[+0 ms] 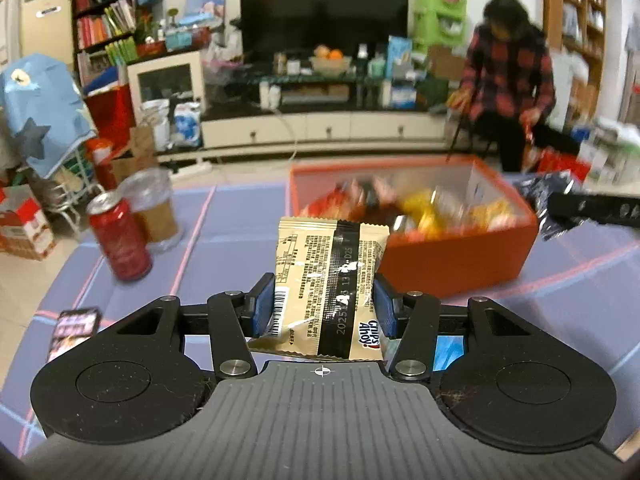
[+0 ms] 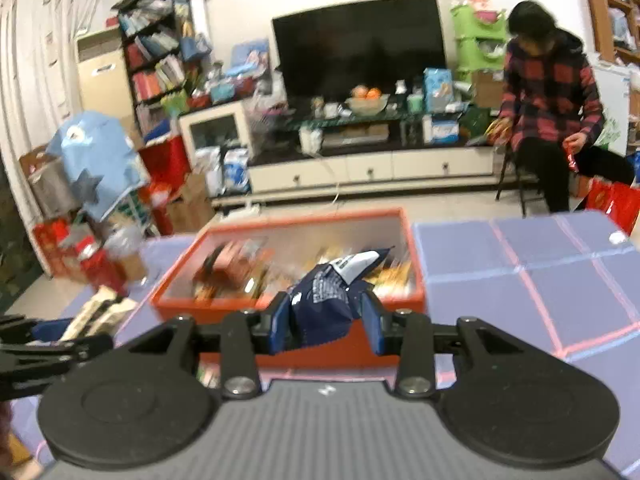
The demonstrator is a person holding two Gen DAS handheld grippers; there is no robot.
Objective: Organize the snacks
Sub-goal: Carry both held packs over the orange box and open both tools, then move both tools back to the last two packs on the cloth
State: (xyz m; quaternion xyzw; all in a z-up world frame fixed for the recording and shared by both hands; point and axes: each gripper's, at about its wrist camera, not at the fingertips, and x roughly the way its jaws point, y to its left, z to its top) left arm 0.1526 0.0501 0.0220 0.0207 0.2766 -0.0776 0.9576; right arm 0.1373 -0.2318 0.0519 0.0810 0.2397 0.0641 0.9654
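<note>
My left gripper (image 1: 325, 306) is shut on a beige Chips Ahoy packet (image 1: 326, 280) and holds it upright above the table, in front of the orange box (image 1: 452, 256). The box holds several snack packets. My right gripper (image 2: 328, 320) is shut on a dark blue snack packet (image 2: 326, 300) just in front of the same orange box (image 2: 340, 354). The right gripper and its blue packet also show at the right edge of the left wrist view (image 1: 548, 200). The left gripper with its beige packet shows at the left edge of the right wrist view (image 2: 96, 314).
A red can (image 1: 120, 240) and a plastic cup (image 1: 154, 208) stand on the purple checked table (image 1: 224, 224), left of the box. A small dark snack pack (image 1: 74, 330) lies near the left table edge. A person in a plaid shirt (image 2: 548, 92) sits across the room.
</note>
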